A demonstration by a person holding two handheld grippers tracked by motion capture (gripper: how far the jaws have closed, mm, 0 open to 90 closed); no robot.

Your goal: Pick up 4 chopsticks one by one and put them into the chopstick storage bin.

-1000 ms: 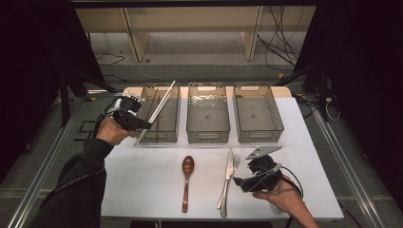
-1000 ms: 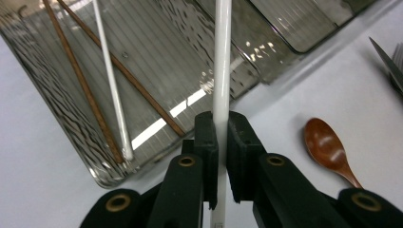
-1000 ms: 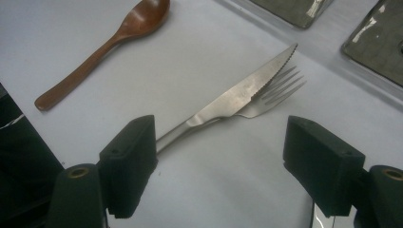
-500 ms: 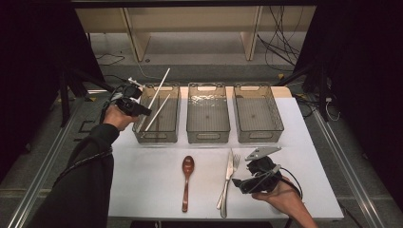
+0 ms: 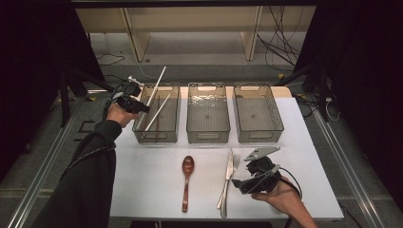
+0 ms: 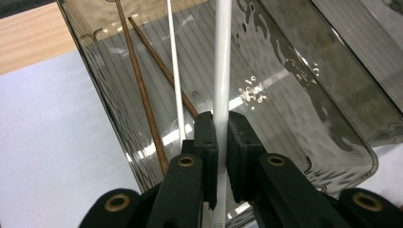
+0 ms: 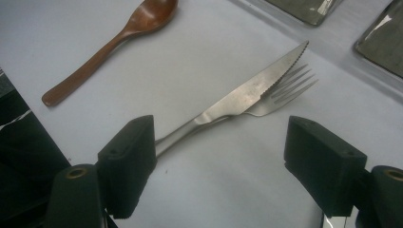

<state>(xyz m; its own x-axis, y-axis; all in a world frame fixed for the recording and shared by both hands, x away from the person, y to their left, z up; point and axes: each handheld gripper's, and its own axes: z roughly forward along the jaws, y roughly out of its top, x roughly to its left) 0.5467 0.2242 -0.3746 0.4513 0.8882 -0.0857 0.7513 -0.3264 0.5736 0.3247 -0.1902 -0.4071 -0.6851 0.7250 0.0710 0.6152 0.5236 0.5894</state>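
Observation:
My left gripper (image 5: 141, 107) hovers at the left rim of the left clear bin (image 5: 156, 137), shut on a white chopstick (image 5: 157, 84) that slants up and away over the bin. In the left gripper view the black pads (image 6: 207, 142) pinch this white chopstick (image 6: 222, 66). A second, thinner-looking white chopstick (image 6: 174, 71) runs beside it and slants down into the bin (image 6: 328, 90); I cannot tell if it is held. Two brown chopsticks (image 6: 142, 95) lie in the bin. My right gripper (image 7: 218, 156) stands open, low over the knife (image 7: 247, 92) and fork (image 7: 287, 88).
Two more clear bins, the middle one (image 5: 207, 137) and the right one (image 5: 259, 137), stand in a row on the white table (image 5: 142, 190). A brown wooden spoon (image 5: 187, 178) lies left of the knife (image 5: 227, 178) and fork (image 5: 233, 164) near the front edge.
My left hand has moved left and away to the left bin's outer rim, and the white chopsticks now stand apart as two lines. The right hand has stayed still.

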